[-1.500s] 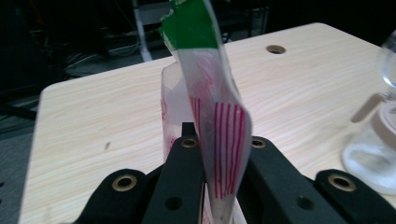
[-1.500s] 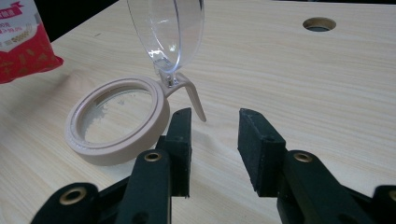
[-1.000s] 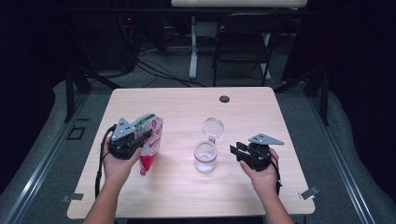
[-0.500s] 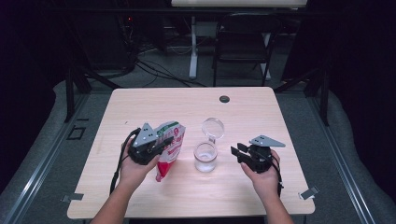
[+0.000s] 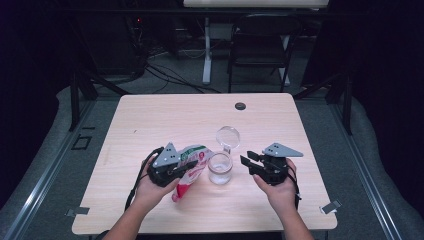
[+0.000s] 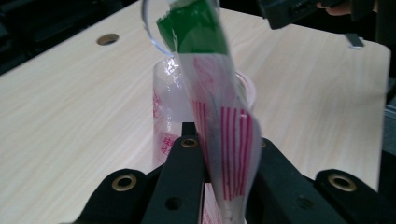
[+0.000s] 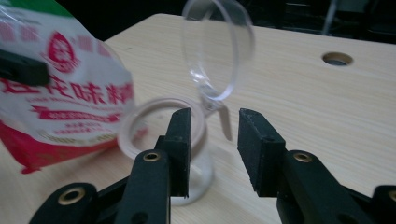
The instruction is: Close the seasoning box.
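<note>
A: Left gripper (image 5: 186,168) clamps the seasoning packet (image 5: 192,161) low on its body. Packet sits tilted, green top edge leaning over the jar (image 5: 220,169), mid-table (image 5: 150,120), near side.

B: Right gripper (image 5: 248,163)?

A: Jaws apart, a moderate gap, holding nothing. It points at the jar from the jar's right, close but not touching, as far as the high view tells.

B: How will things handle, biggest first?

A: Packet: soft film pouch, light, floppy. Seen edge-on in the left gripper view (image 6: 219,140), it is thin and bends above the jaws. Probably slick; a grip near the bottom seam leaves the mouth free for pouring.

B: Jar?

A: Clear, small, rigid, likely light and easy to tip. Its hinged lid (image 7: 217,51) stands open, upright behind the mouth. Best taken around the body, below the rim, to steady it.
</note>
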Available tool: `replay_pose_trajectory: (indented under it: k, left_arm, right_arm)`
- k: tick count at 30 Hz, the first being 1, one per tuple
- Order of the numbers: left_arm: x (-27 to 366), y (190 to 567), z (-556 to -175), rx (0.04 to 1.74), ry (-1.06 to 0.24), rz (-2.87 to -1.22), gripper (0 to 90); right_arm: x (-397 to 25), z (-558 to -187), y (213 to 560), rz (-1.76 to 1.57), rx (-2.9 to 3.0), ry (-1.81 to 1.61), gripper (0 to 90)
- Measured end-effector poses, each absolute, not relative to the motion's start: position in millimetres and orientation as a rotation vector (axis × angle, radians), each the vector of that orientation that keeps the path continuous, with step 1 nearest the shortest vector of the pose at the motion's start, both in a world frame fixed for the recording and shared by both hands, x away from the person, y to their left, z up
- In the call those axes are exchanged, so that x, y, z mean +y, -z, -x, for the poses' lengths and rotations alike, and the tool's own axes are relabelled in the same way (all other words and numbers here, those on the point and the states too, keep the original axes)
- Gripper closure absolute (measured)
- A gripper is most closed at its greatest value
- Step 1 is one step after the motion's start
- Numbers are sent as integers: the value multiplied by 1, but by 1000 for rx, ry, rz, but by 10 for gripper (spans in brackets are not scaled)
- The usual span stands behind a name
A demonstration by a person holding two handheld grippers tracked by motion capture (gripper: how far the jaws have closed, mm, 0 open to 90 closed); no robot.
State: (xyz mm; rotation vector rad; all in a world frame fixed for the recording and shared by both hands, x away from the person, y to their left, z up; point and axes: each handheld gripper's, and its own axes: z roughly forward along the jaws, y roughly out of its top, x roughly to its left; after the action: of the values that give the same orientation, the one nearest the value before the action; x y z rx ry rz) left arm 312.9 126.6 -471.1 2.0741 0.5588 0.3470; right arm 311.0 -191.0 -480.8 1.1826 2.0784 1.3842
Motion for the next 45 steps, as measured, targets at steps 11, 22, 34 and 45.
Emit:
replay_pose_trajectory:
  k: [11,22,34,45]
  left_arm:
    - [134,487,-303,604,-256,-2061,900]
    - [146,496,-297,677,-201,-1987,899]
    - [148,497,-296,722,-219,-1970,898]
    - [149,499,-294,768,-223,-1945,868]
  right_arm:
    - [-142,-316,475,-964,2270,-1475,593]
    - [-100,-323,482,-767,2433,-1500,546]
    - [-96,-326,482,-737,2464,-1475,769]
    - [-94,-325,481,-717,2479,-1432,900]
